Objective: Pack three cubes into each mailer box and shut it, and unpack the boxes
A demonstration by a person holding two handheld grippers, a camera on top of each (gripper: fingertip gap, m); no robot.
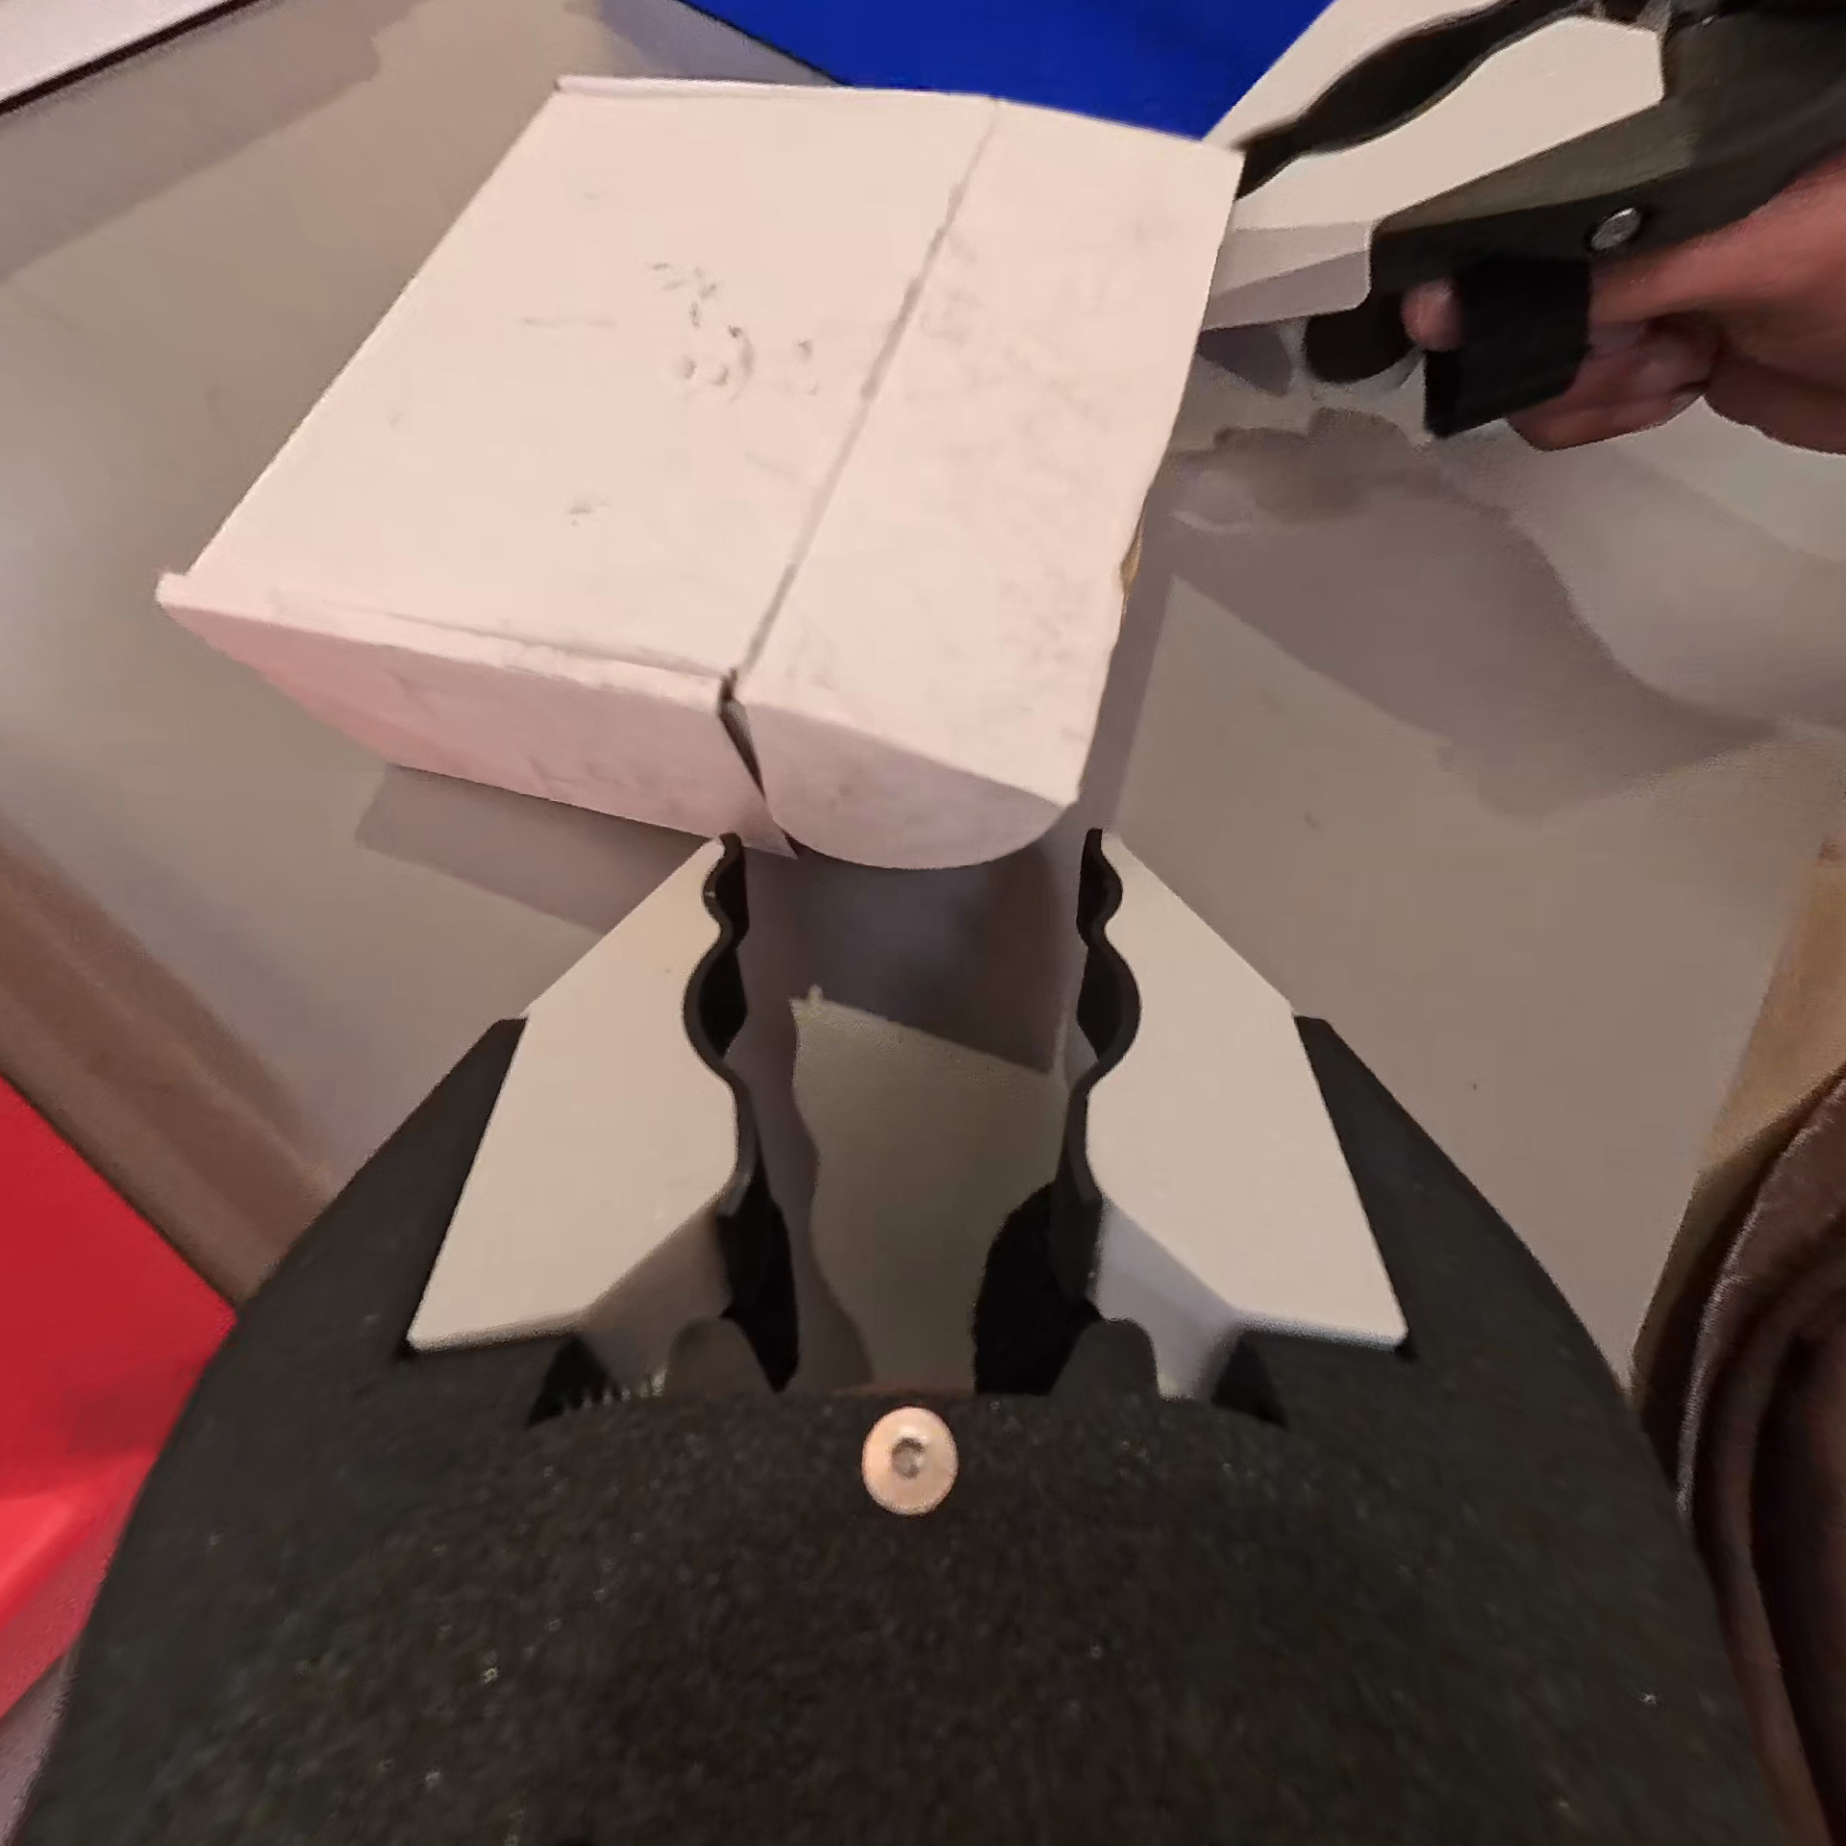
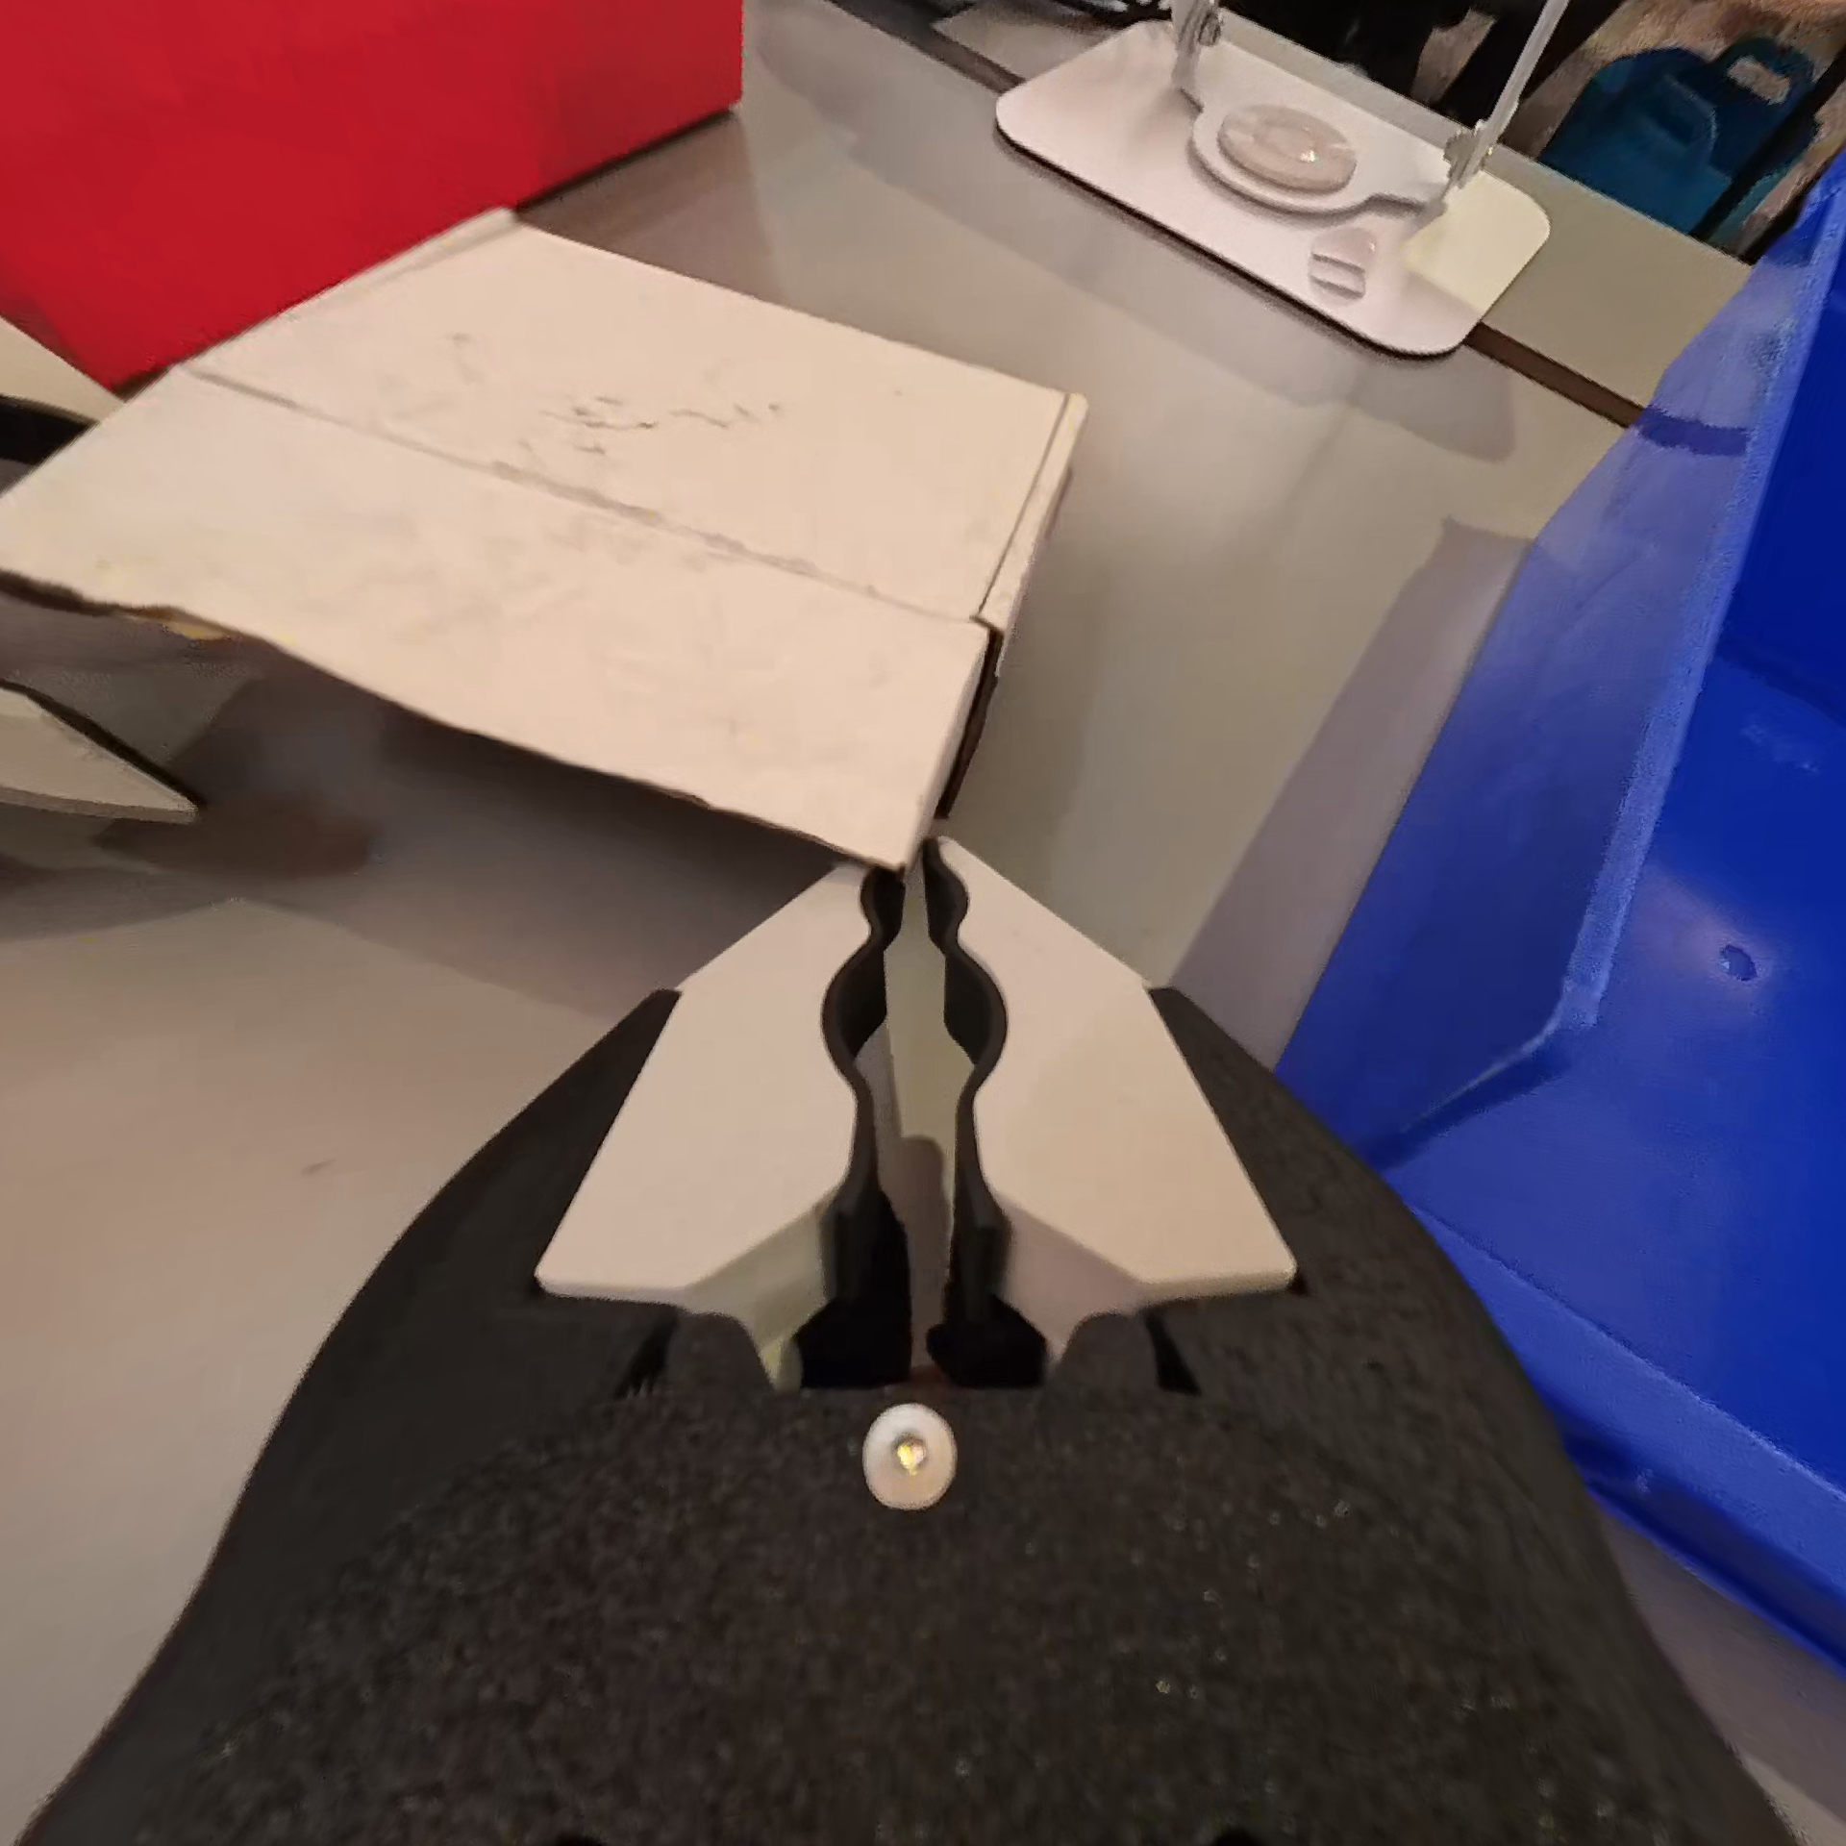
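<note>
A white mailer box (image 1: 639, 400) sits on the grey table with its lid down over it, and the lid's front flap (image 1: 999, 479) stands lifted off the box. My left gripper (image 1: 914, 849) is open and empty, just below the lid's rounded side flap (image 1: 899, 799). My right gripper (image 2: 907, 861) is nearly closed and pinches the corner of the lid flap (image 2: 599, 649). It also shows in the left wrist view (image 1: 1289, 260), at the box's right edge. No cubes are visible.
A red bin (image 2: 350, 130) stands beyond the box and shows at the lower left of the left wrist view (image 1: 80, 1299). A blue bin (image 2: 1648, 799) is close on the right. A white stand (image 2: 1279, 200) sits at the back. A hand (image 1: 1648, 340) holds the right gripper. The left gripper's tips are roughly 15 cm from the right gripper's.
</note>
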